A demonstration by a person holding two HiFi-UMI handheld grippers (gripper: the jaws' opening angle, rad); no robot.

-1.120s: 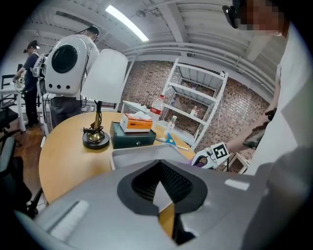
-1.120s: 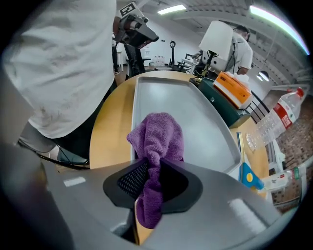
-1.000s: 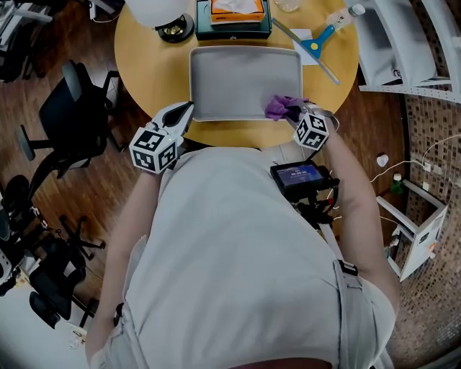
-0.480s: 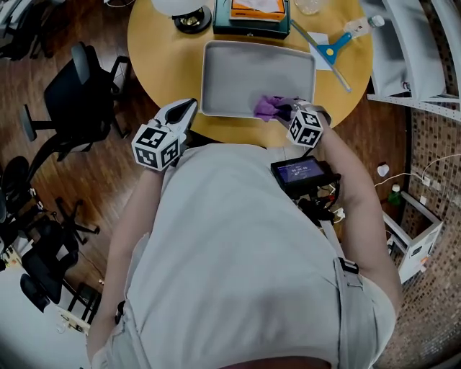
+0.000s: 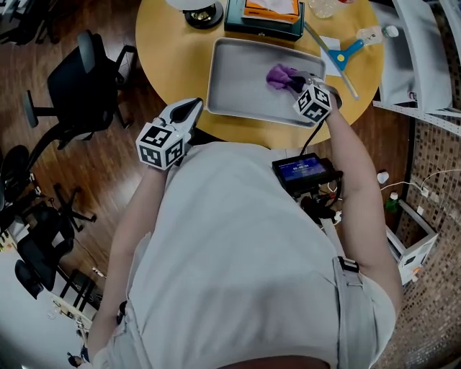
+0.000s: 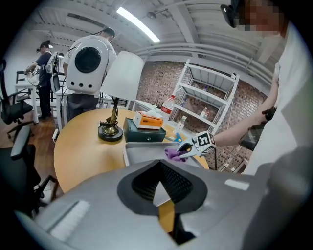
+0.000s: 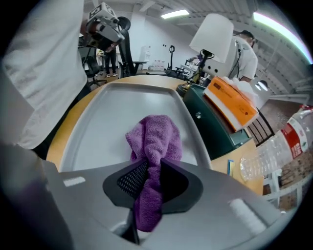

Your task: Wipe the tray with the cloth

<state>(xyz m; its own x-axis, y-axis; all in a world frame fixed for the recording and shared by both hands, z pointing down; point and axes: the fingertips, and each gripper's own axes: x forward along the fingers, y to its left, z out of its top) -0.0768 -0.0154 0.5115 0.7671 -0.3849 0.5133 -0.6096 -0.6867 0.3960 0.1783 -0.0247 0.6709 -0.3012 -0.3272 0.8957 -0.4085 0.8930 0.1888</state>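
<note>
Both jaws of the right gripper (image 5: 297,81) pinch the cloth (image 5: 279,74) near the far right corner of the tray (image 5: 238,83). A box (image 5: 263,20) and squeegee (image 5: 346,52) lie just beyond that corner. The left gripper (image 5: 189,109), at the near edge of the table (image 5: 173,65), seems closed and empty.

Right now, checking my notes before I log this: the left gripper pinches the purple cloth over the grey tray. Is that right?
Not quite. It is the right gripper that pinches the purple cloth over the grey tray, as the right gripper view shows. The left gripper is empty.
</note>
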